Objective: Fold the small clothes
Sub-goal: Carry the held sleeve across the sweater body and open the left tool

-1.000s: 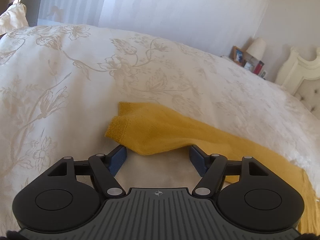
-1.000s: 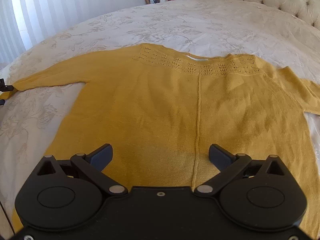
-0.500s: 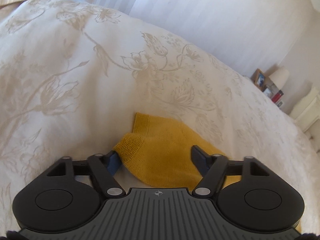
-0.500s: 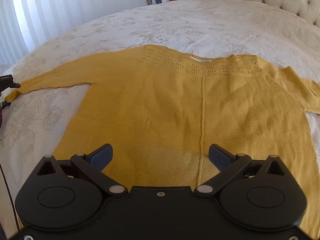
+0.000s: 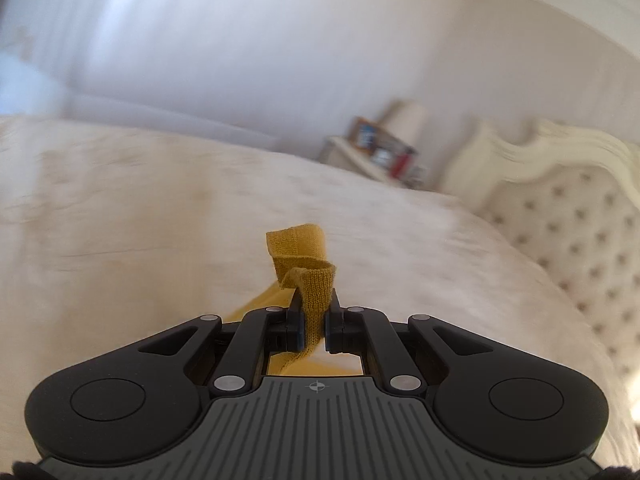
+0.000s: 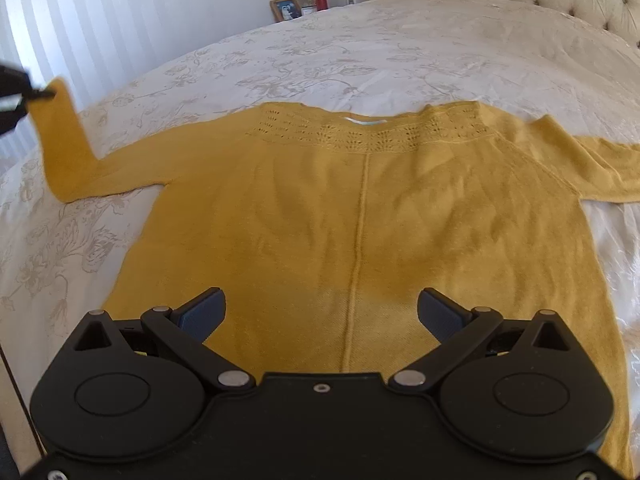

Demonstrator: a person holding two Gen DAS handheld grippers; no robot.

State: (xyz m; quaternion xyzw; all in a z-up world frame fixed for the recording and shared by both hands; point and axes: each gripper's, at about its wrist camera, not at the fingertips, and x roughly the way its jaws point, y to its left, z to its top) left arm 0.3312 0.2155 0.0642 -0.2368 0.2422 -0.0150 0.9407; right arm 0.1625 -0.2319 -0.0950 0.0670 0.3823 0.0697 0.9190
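Left wrist view: the left hand-held gripper [image 5: 314,326] is clenched on the cuff of a mustard-yellow knitted sweater's sleeve [image 5: 308,272], and the cuff sticks up crumpled above the closed jaws. Beyond it lies the cream floral-patterned bedspread [image 5: 160,220], blurred, with plenty of bare bed on every side of the cuff. A cream tufted headboard [image 5: 568,220] rises at the right edge, and a bedside stand holds a framed photo [image 5: 366,132] and a lamp, too blurred to read.

Right wrist view shows what the left cannot: the whole mustard-yellow knitted sweater [image 6: 360,208] spread flat on the bedspread [image 6: 360,48], its lace-patterned neckline toward the far side and a centre seam running toward the camera. The right hand-held gripper [image 6: 322,314] is released, its jaws wide apart over the hem, not gripping anything. At the far left the sleeve [image 6: 64,140] is lifted off the bed, its cuff pinched by the left hand-held gripper [image 6: 24,90] at the frame's edge. The other sleeve lies flat, running off the right edge. Open bedspread surrounds the sweater on the left and far sides. No brand or label writing is legible.
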